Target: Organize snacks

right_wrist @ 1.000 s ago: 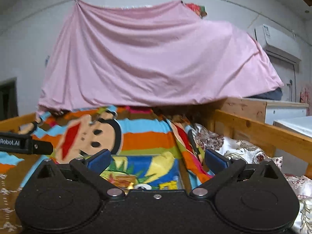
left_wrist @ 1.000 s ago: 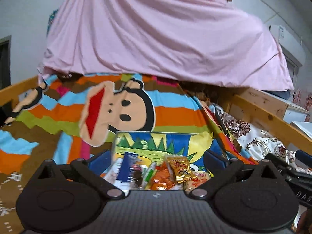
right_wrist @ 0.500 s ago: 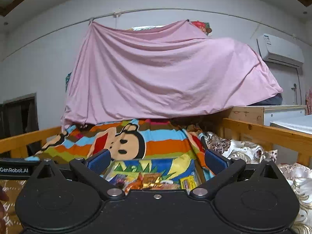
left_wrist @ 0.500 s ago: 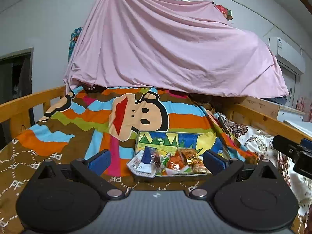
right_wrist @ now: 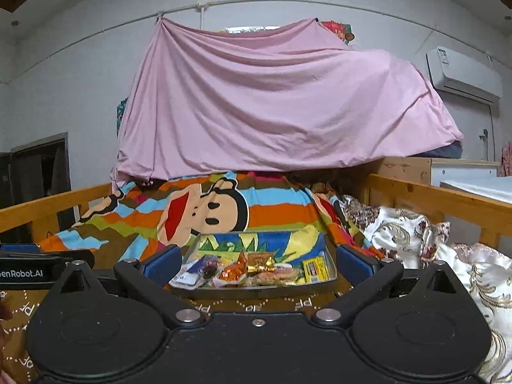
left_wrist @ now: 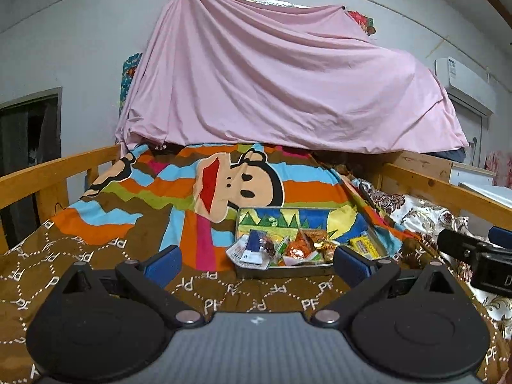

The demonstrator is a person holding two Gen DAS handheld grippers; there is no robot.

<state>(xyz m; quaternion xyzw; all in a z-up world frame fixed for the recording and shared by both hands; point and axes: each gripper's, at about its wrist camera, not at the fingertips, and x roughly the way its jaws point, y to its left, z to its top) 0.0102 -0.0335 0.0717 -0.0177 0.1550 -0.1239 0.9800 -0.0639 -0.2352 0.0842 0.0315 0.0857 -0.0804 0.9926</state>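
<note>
Near the bed's middle, a tray (left_wrist: pixel 284 270) corrals the snacks (left_wrist: pixel 288 248), both grippers (left_wrist: pixel 256 264) (right_wrist: pixel 256 264) hovering spread wide and empty.

Snacks (left_wrist: pixel 297 249) in tray (left_wrist: pixel 284 270) on blanket (left_wrist: pixel 128 217).

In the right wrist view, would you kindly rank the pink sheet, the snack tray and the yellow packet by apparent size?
1. pink sheet, far the largest, though farthest away.
2. snack tray, on the monkey blanket.
3. yellow packet, lying in the tray's right end.
No two look alike.
</note>
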